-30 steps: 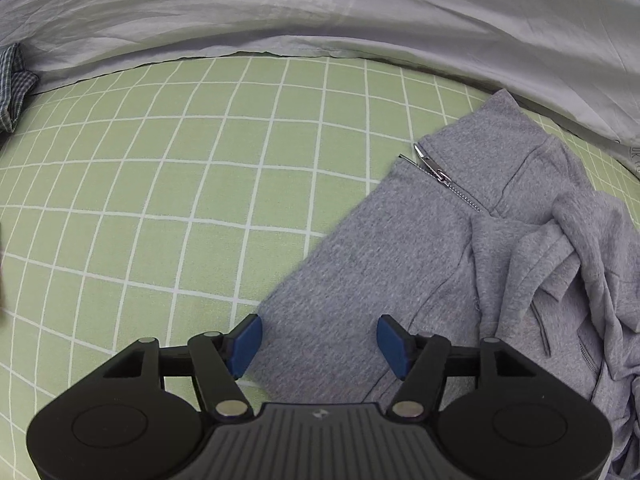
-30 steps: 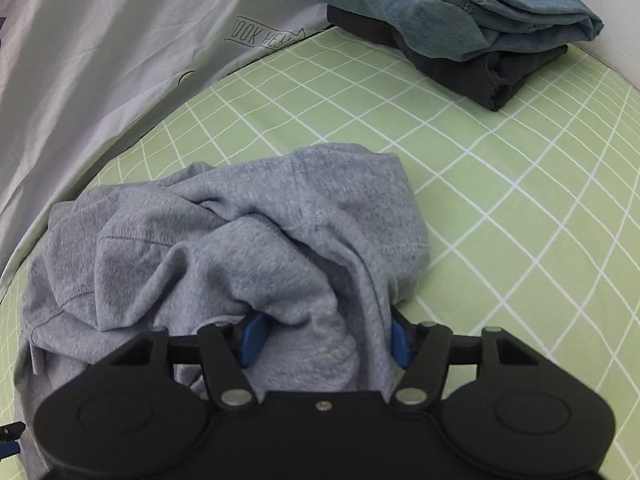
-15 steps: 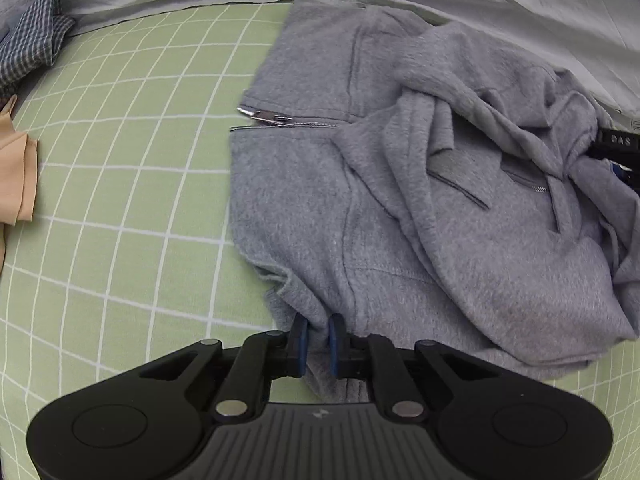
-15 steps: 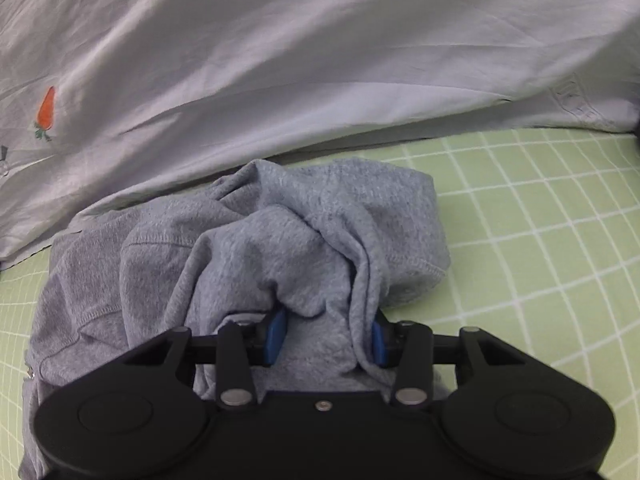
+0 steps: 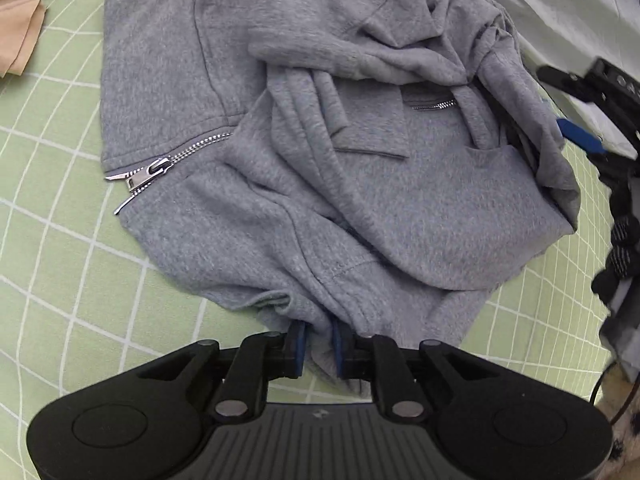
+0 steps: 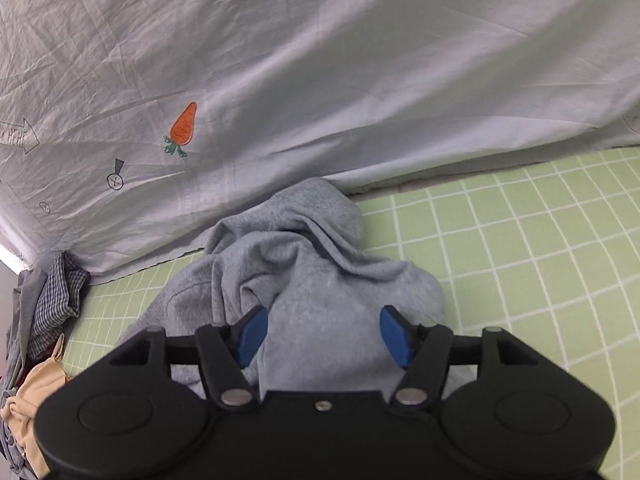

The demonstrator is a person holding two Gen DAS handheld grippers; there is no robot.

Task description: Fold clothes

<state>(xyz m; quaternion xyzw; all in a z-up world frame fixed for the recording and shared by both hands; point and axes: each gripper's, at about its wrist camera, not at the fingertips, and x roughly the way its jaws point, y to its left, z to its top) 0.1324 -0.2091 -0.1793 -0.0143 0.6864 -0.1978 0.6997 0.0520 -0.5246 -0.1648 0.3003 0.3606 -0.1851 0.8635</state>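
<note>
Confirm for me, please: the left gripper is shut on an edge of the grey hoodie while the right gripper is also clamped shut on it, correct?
Not quite. The left gripper is shut on the grey hoodie, but the right gripper is open, its blue pads spread wide over the fabric, as the right wrist view shows.

The grey hoodie (image 5: 280,216) is soft, matt, fleecy knit cloth with a shiny metal zipper (image 5: 160,168). Beneath it lies a smooth, matt green checked sheet (image 5: 60,264). Beyond the hoodie, a pale grey cover (image 6: 320,80) is thin, creased woven cloth.
</note>
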